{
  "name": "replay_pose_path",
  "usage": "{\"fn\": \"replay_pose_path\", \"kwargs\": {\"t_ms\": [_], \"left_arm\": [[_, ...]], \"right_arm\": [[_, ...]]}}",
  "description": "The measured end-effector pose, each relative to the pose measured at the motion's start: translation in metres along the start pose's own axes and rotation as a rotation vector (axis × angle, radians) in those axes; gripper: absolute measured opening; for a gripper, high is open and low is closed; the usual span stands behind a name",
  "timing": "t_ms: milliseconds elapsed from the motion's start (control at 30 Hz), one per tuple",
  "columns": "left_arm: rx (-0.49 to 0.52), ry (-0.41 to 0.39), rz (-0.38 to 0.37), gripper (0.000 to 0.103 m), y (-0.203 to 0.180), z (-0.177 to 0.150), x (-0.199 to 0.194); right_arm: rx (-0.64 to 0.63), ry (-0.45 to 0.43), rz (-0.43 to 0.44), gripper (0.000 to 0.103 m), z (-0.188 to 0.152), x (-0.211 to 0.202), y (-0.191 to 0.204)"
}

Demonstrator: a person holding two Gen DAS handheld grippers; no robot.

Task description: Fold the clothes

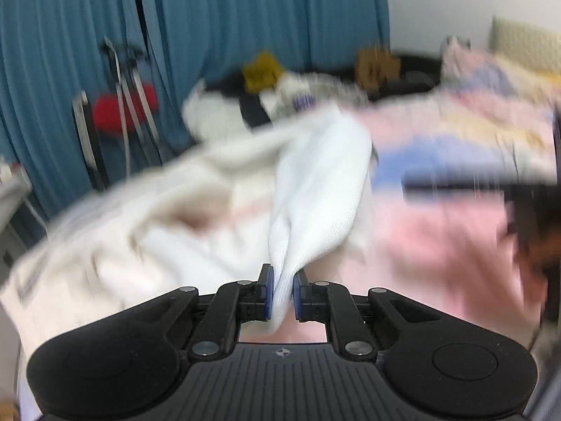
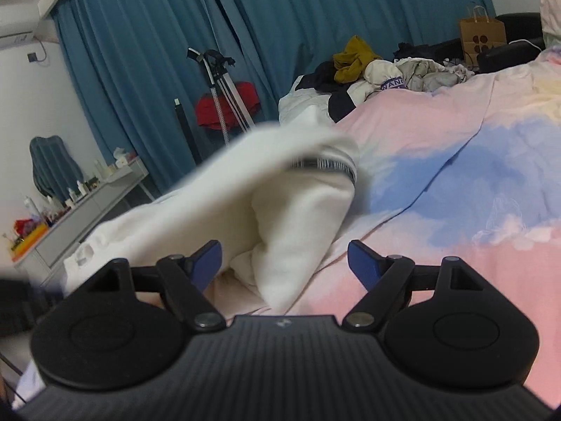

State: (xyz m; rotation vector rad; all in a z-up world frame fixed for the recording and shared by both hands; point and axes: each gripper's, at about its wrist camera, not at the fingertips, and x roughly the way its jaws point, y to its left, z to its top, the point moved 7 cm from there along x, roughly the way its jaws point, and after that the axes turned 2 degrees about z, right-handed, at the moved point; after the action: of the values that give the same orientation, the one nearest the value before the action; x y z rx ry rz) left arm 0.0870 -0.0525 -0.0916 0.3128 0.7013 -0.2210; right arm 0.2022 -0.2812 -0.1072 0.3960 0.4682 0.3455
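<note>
Left wrist view: left gripper (image 1: pixel 282 289) clenched on a fold of the white garment (image 1: pixel 315 189), cloth pinched between both blue pads (image 1: pixel 268 286) and lifted above the pink and blue bedsheet (image 1: pixel 438 231); rest of the picture blurred. Right wrist view: right gripper (image 2: pixel 284 263) released, fingers wide apart, nothing between them; white garment (image 2: pixel 291 207) raised in front, over the bedsheet (image 2: pixel 455 175). Behind, a clothes pile (image 2: pixel 378 70), paper bag (image 2: pixel 483 37), blue curtains (image 2: pixel 280 17).

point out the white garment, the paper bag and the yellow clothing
white garment (image 1: pixel 315 193), left wrist view, hanging fold
paper bag (image 2: pixel 482 37), right wrist view, front face
yellow clothing (image 2: pixel 352 59), right wrist view, crumpled middle
</note>
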Motion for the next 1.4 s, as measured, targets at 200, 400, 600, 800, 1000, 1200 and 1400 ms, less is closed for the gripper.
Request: {"fn": "replay_pose_path", "kwargs": {"t_ms": [200, 400, 600, 800, 1000, 1200, 1400], "left_arm": [[0.026, 0.074, 0.017, 0.014, 0.0, -0.037, 0.019], [0.079, -0.049, -0.006, 0.075, -0.018, -0.003, 0.019], [0.134, -0.132, -0.037, 0.08, -0.059, 0.057, 0.06], [0.175, -0.221, -0.042, 0.078, -0.097, 0.134, 0.121], [0.212, -0.18, -0.012, 0.026, -0.125, 0.173, 0.193], [0.234, -0.256, -0.046, 0.011, -0.143, 0.171, 0.165], [0.301, -0.32, -0.174, 0.011, -0.151, 0.128, 0.081]], "right_arm": [[0.03, 0.023, -0.031, 0.081, -0.001, 0.003, -0.009], [0.126, 0.032, -0.057, 0.081, -0.002, 0.0, -0.023], [0.203, -0.011, -0.078, 0.081, 0.01, -0.004, -0.043], [0.284, -0.082, -0.152, 0.081, 0.025, -0.013, -0.084], [0.347, -0.081, -0.199, 0.082, 0.024, -0.002, -0.122], [0.386, -0.064, -0.195, 0.081, 0.017, 0.01, -0.14], [0.428, -0.082, -0.142, 0.081, 0.018, 0.005, -0.138]]}}
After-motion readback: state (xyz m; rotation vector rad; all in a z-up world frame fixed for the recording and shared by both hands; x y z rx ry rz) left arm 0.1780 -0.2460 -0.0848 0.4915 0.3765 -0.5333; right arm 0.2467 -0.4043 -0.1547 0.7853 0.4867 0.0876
